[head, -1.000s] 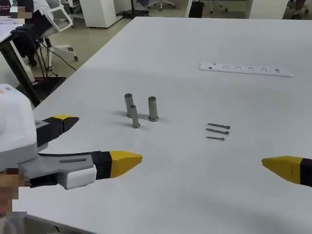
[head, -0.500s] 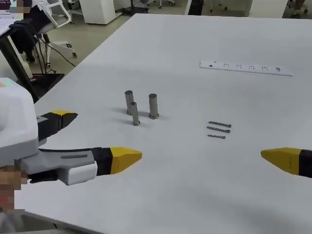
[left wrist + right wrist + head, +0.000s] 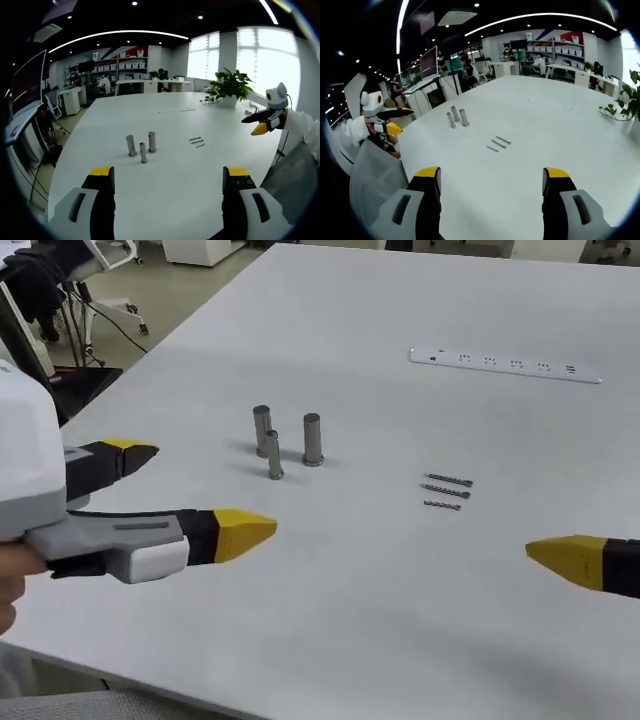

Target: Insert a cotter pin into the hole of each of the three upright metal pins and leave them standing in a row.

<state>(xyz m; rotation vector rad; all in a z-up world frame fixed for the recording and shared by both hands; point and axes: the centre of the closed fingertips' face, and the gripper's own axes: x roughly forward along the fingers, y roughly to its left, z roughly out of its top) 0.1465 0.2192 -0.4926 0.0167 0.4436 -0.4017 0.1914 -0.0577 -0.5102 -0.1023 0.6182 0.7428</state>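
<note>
- The left hand-held gripper (image 3: 200,490) was seen at the left, above the near part of the table (image 3: 380,640). Its two wedge-shaped jaws, black with yellow tips, were spread wide and nothing was held between them.
- The table top was seen to be pale, matt and smooth.
- Three metal pins were found standing on the table right of that gripper and farther off. They were smooth grey cylinders with their long axes vertical.
- They were set in a tight cluster, not a line: the rear-left pin (image 3: 262,430), the front pin (image 3: 274,455) just beside it, and the right pin (image 3: 312,439) near both.
- Three cotter pins (image 3: 446,491) were seen farther right, well apart from the metal pins. These thin grey slivers were laid flat and parallel, one behind another, with their long axes running left to right in the head view.
- A long, flat white power strip (image 3: 505,366) was laid across the far right of the table.
- The right hand-held gripper (image 3: 491,172) was held released over the table, its yellow-tipped jaws wide apart and empty. In the head view one tip was pointed leftward.
</note>
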